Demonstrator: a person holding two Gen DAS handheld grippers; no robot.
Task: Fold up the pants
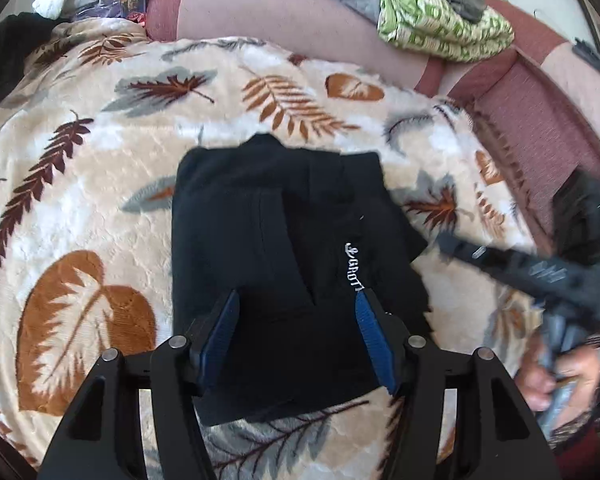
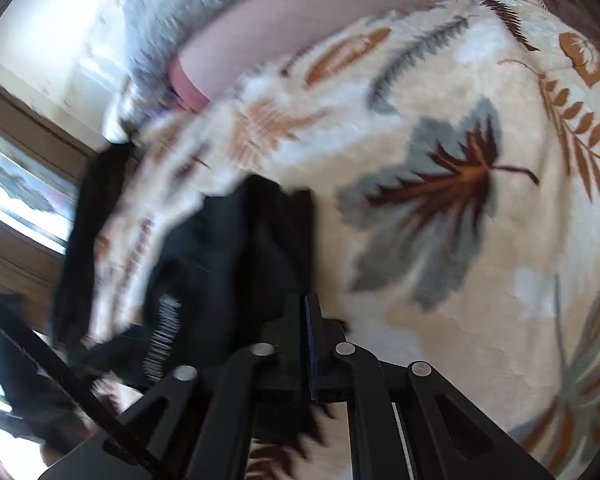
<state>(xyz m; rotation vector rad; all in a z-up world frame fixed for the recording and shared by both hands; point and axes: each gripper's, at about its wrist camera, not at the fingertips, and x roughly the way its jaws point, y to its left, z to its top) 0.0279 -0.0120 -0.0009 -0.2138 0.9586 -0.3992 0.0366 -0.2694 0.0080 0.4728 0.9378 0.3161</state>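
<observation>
The folded pants [image 1: 284, 264] lie on the blanket [image 1: 100, 184], pillows [image 1: 284, 12] behind.

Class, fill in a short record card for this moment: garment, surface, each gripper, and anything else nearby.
garment: black pants, folded into a compact bundle, white lettering showing
surface: leaf-print blanket
left gripper: open, fingers over the near part of the pants
right gripper: shut, nothing visibly between the fingers, at the bundle's right edge
nearby: green patterned cloth on the sofa behind
view quality: right wrist view blurred
</observation>
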